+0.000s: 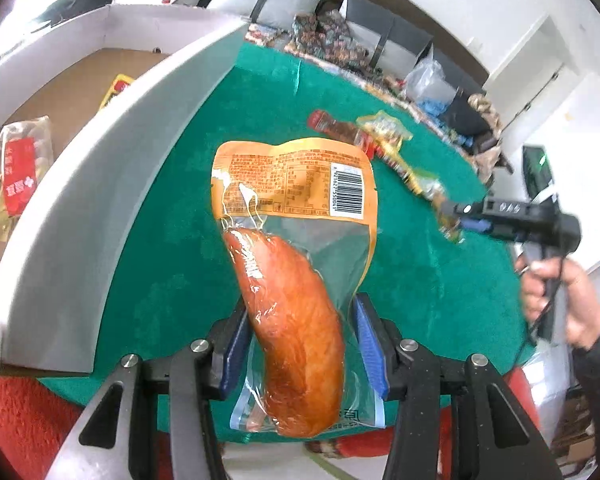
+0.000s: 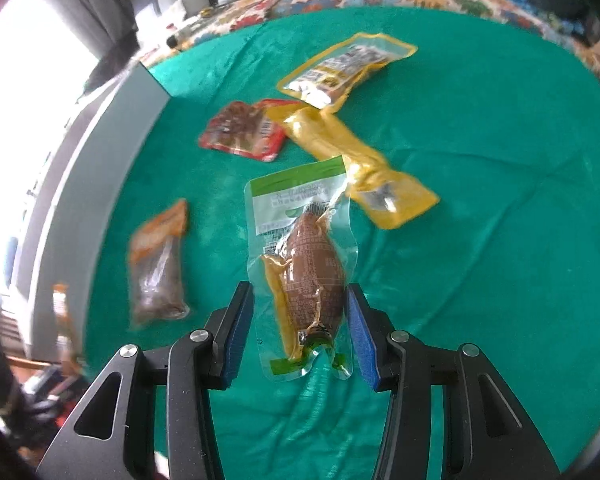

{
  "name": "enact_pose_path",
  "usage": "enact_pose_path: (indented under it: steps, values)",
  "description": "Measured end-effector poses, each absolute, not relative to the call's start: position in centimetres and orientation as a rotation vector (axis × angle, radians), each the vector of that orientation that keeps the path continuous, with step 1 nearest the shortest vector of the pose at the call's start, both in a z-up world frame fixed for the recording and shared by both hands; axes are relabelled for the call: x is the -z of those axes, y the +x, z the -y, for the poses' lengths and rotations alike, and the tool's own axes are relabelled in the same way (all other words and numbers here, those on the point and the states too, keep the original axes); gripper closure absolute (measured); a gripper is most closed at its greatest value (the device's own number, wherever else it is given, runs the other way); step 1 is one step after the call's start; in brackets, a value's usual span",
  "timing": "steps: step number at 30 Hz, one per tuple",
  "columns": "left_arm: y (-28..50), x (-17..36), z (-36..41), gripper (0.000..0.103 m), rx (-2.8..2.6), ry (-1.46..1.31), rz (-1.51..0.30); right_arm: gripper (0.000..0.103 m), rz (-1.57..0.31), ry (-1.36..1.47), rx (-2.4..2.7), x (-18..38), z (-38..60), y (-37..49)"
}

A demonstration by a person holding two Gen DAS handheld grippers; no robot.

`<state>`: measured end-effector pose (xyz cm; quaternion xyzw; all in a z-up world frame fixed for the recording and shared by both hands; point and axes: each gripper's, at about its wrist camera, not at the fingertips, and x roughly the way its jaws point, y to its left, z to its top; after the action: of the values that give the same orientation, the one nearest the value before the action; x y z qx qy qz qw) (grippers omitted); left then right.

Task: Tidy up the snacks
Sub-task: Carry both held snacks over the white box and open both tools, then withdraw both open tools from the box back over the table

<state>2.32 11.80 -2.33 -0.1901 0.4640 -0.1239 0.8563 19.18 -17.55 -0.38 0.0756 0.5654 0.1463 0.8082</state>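
The green surface (image 2: 480, 160) carries the loose snacks, with the white box (image 1: 100, 208) along its left edge; that box already holds a red packet (image 1: 18, 176) and others cut off by its wall. The left tool (image 1: 300, 340) holds a sausage pack (image 1: 296, 260), its pads pressed against the pouch, long axis running straight ahead along the fingers, box wall just to the left, so the left hand is nearer the drop. The right tool (image 2: 300, 334) straddles a brown pack (image 2: 312, 276), also lengthwise; whether its pads touch the film I cannot tell. Beyond lie yellow packs (image 2: 360, 160) and a red pack (image 2: 244, 130), blurred.
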Motion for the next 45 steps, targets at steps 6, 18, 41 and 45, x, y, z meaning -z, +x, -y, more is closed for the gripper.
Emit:
enact_pose_path:
  steps: [6,18,41,45]
  values:
    - [2.5,-3.2,-16.4,0.055,0.236,-0.509,-0.850,0.054,-1.156,0.259,-0.453,-3.1,15.3,18.6]
    - [4.9,-5.9,-33.1,0.022,-0.282,-0.395,-0.827,0.042,-1.071,0.262,-0.974,-12.0,-10.3,14.5]
    - [4.9,-1.2,-10.1,0.002,0.184,-0.211,-0.934,0.037,-1.000,-0.139,-0.081,4.3,21.0,12.9]
    - [6.5,3.7,-6.6,0.002,0.177,-0.151,-1.037,0.036,-0.987,-0.050,-0.020,5.5,25.6,12.2]
